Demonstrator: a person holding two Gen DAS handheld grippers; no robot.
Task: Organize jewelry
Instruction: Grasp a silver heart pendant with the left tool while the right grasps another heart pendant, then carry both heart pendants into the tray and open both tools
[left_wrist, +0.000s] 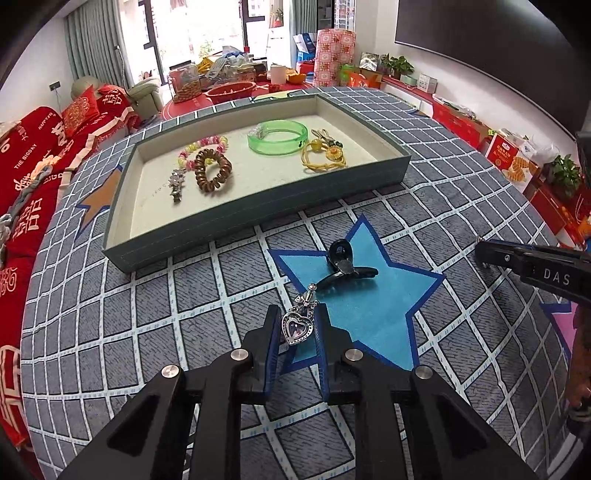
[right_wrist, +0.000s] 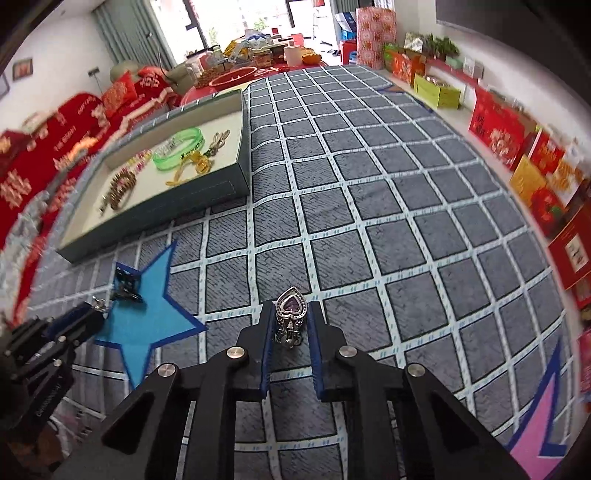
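Observation:
My left gripper (left_wrist: 295, 325) is shut on a silver heart clip with a purple stone (left_wrist: 296, 328), held just above the grey checked cloth. My right gripper (right_wrist: 290, 314) is shut on a second silver heart clip with a purple stone (right_wrist: 291, 306), held over the cloth to the right. A black claw clip (left_wrist: 343, 264) lies on the blue star patch (left_wrist: 369, 295); it also shows in the right wrist view (right_wrist: 125, 286). The grey-green tray (left_wrist: 258, 218) behind holds a green bangle (left_wrist: 277, 137), a brown coil tie (left_wrist: 213, 170), a pastel bracelet (left_wrist: 203, 147), a silver clip (left_wrist: 175, 182) and yellow ties (left_wrist: 325, 155).
The right gripper's body (left_wrist: 535, 266) shows at the right edge of the left wrist view; the left gripper (right_wrist: 74, 325) shows at the left of the right wrist view. A red sofa (left_wrist: 33, 166) lies left. Red boxes (right_wrist: 517, 140) line the right wall. A pink patch (right_wrist: 535, 435) is near right.

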